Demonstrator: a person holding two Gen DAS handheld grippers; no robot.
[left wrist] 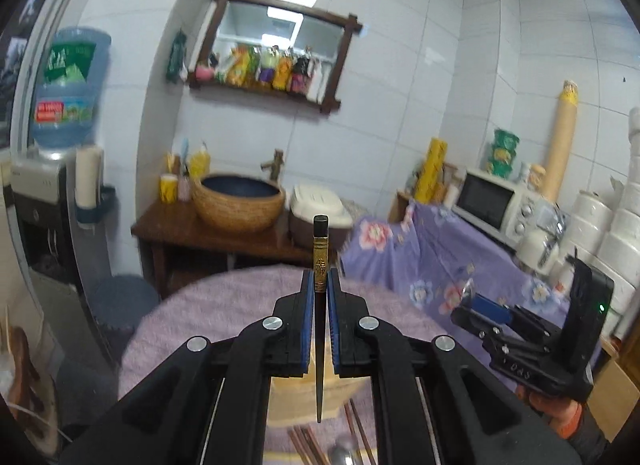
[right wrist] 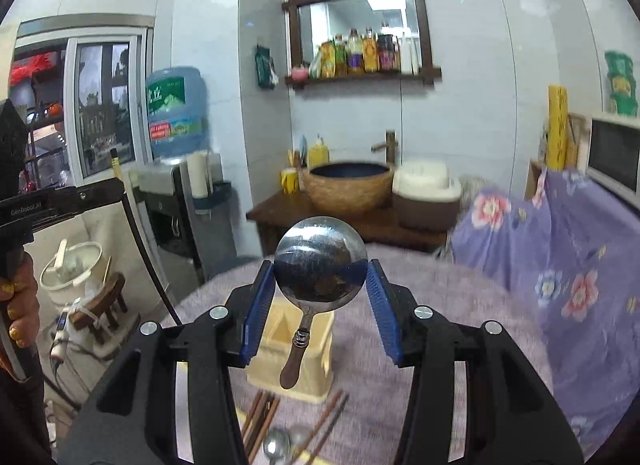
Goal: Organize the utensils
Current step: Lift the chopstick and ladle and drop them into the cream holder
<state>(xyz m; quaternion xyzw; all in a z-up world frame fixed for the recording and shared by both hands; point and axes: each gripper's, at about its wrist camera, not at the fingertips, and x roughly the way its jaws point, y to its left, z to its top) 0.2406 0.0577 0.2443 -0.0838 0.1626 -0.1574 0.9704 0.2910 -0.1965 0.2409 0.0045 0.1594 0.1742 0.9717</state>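
Note:
My left gripper [left wrist: 320, 285] is shut on a black chopstick [left wrist: 320, 249] with a gold band, held upright above a cream utensil holder [left wrist: 296, 397]. My right gripper [right wrist: 320, 279] is shut on the bowl of a metal spoon [right wrist: 320, 265]; its handle hangs down over the cream utensil holder [right wrist: 312, 369]. Brown chopsticks [right wrist: 260, 417] and two more spoons [right wrist: 276, 445] lie on the purple tablecloth [right wrist: 460, 345] in front of the holder. The right gripper also shows in the left wrist view [left wrist: 476, 305], and the left gripper shows at the left edge of the right wrist view.
Behind the round table stand a wooden stand with a woven basin [right wrist: 348, 185], a rice cooker [right wrist: 424, 193] and a water dispenser [right wrist: 176, 169]. A floral-covered counter [right wrist: 560, 245] with a microwave [left wrist: 492, 201] is on the right.

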